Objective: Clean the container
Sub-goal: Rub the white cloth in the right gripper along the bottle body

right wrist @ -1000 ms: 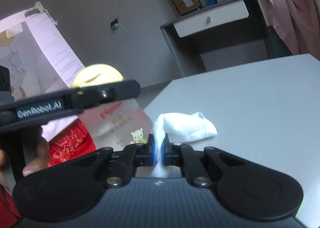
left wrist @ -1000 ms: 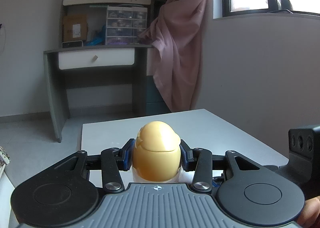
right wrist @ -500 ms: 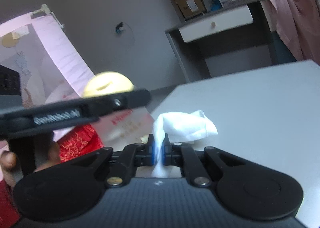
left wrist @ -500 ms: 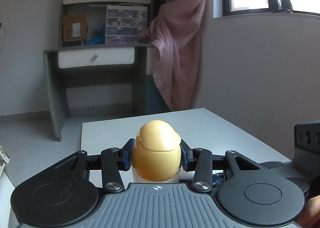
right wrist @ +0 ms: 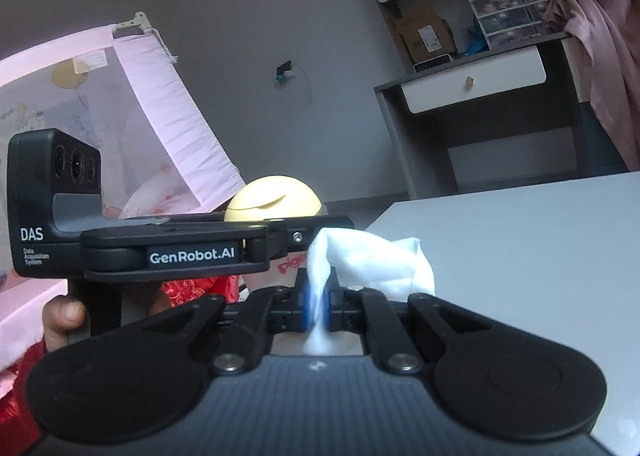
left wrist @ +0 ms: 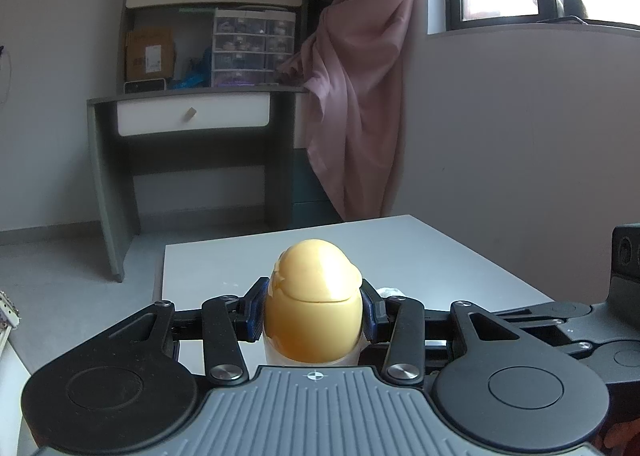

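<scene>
A yellow egg-shaped container (left wrist: 314, 298) with a white base stands upright between the blue pads of my left gripper (left wrist: 314, 314), which is shut on it above the white table (left wrist: 420, 256). From the right wrist view its yellow dome (right wrist: 274, 198) shows just over the left gripper's black body (right wrist: 192, 248). My right gripper (right wrist: 317, 296) is shut on a white cloth (right wrist: 372, 260), whose loose end bunches ahead of the fingers, close beside the container. A hand (right wrist: 64, 320) holds the left gripper's handle.
A grey desk (left wrist: 192, 112) with a white drawer and cluttered shelves stands against the far wall. A pink curtain (left wrist: 360, 76) hangs by the window. A pink crib (right wrist: 152, 104) and red fabric (right wrist: 192, 290) are at the left of the table.
My right gripper has risen and rolled with the cloth, so the left gripper and container now sit level and closer in its view. The left gripper stays still on the container.
</scene>
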### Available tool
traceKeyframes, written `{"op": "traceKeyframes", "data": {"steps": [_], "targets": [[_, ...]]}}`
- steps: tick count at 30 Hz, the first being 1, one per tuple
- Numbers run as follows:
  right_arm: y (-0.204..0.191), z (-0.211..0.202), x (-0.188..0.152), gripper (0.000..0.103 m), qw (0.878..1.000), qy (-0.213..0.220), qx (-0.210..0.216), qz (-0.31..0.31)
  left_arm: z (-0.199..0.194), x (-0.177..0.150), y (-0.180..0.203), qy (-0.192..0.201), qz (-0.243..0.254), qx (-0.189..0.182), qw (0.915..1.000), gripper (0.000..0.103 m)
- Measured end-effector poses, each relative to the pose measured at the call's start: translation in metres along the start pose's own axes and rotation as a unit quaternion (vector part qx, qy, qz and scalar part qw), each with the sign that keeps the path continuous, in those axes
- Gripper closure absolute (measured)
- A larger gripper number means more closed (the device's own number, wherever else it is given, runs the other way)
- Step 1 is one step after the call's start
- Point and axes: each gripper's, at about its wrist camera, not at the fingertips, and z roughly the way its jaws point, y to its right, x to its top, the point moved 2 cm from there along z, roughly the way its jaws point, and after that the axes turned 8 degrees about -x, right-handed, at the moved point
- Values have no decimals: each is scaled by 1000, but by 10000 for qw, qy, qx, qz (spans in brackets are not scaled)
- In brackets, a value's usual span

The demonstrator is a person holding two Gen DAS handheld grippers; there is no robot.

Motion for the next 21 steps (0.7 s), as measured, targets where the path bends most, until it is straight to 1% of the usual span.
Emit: {"op": "traceKeyframes", "data": {"steps": [9,16,21], "targets": [[2,3,-9,96,9998,-199,58,32,-1,-1,-1,-2,2,-18,10000,58],[1,9,-16,96,9989,-450,46,-88,-1,-1,-2,-1,-3,-22,10000,58],[-2,9,-19,96,9986,-498,9,-154,-1,0,-3,-3,-6,-22,10000,58]]}}
